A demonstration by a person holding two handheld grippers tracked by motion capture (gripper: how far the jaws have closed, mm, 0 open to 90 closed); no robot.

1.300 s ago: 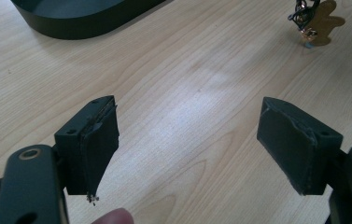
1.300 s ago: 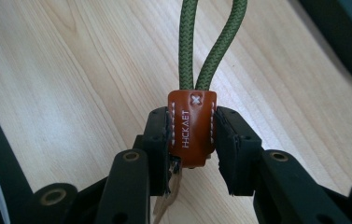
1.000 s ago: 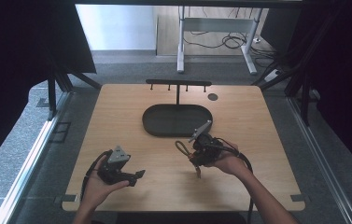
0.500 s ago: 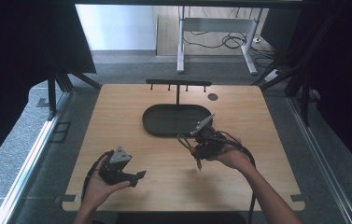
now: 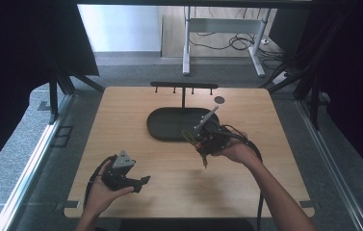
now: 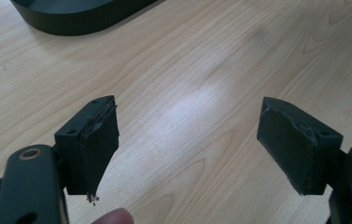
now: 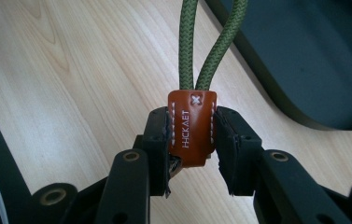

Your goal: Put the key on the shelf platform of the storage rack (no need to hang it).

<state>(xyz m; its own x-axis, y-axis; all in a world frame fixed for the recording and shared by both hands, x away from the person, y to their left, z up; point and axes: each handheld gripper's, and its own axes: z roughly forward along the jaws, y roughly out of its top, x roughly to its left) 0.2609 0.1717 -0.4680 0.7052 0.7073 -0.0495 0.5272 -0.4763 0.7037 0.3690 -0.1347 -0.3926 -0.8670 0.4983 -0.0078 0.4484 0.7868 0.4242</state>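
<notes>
Right gripper [image 7: 192, 135] pinches the brown leather tab [image 7: 191, 126] of a green cord loop [image 7: 211, 42], lifted above the counter [image 5: 121, 125] just short of the black stand [image 5: 179, 122] ahead; hanging it remains. Left gripper [image 6: 187, 140] waits spread, empty.

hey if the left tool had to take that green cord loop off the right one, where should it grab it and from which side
Probably the doubled green cord just above the brown leather tab, coming in across the two strands so both get pinched. The right tool already clamps the tab's sides, so only the cord is free. The left tool is open.
</notes>
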